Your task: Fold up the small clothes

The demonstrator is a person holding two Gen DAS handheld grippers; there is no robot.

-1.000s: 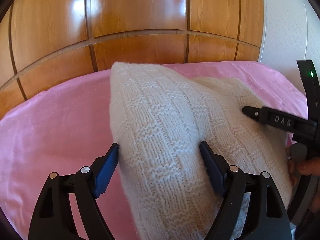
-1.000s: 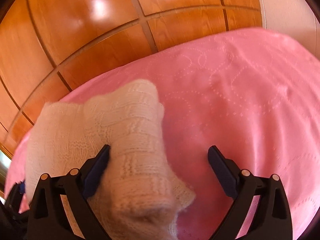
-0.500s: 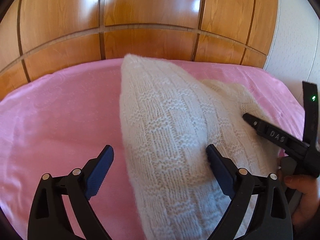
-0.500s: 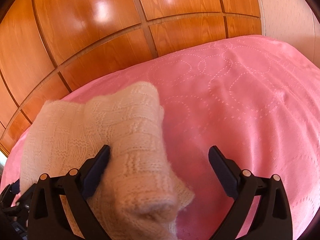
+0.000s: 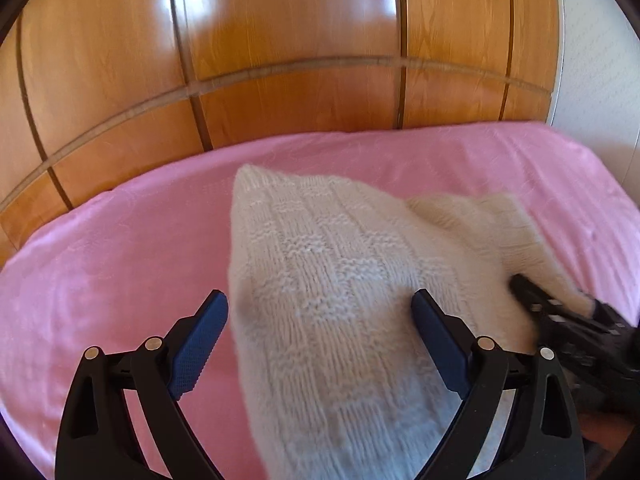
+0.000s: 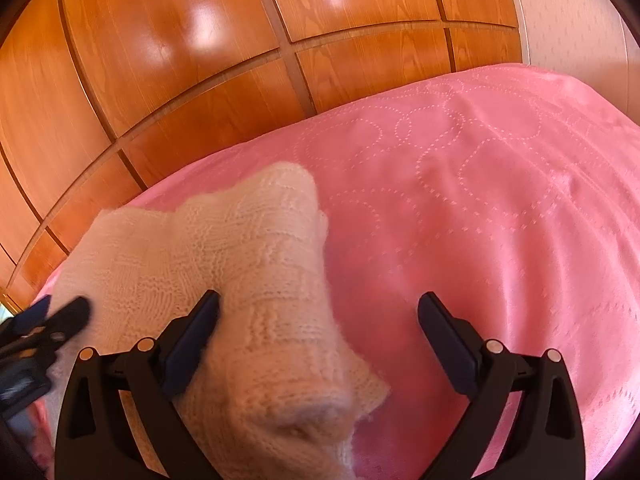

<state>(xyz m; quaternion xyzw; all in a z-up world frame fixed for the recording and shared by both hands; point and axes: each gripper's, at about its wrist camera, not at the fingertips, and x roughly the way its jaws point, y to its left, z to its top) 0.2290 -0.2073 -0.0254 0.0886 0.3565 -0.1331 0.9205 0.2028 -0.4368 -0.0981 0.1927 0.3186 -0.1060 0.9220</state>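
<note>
One cream knit garment (image 5: 340,300) lies on the pink bed (image 5: 120,264), partly between both sets of jaws. Two grippers, both angled down: the left gripper (image 5: 320,332) has jaws released, and the right gripper (image 6: 318,332) is spread too — its left pad perhaps brushing the knit. Wooden panels (image 6: 168,60) stand beyond the jaws.

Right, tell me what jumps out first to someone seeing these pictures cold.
The cream knitted garment grabs the eye, lying bunched in the middle of the pink bedspread. Both sets of black tongs stand wide open over it: the left tongs straddle its near end, and the right tongs hang over its right edge. Behind the bed, glossy wooden panels fill the background.
</note>
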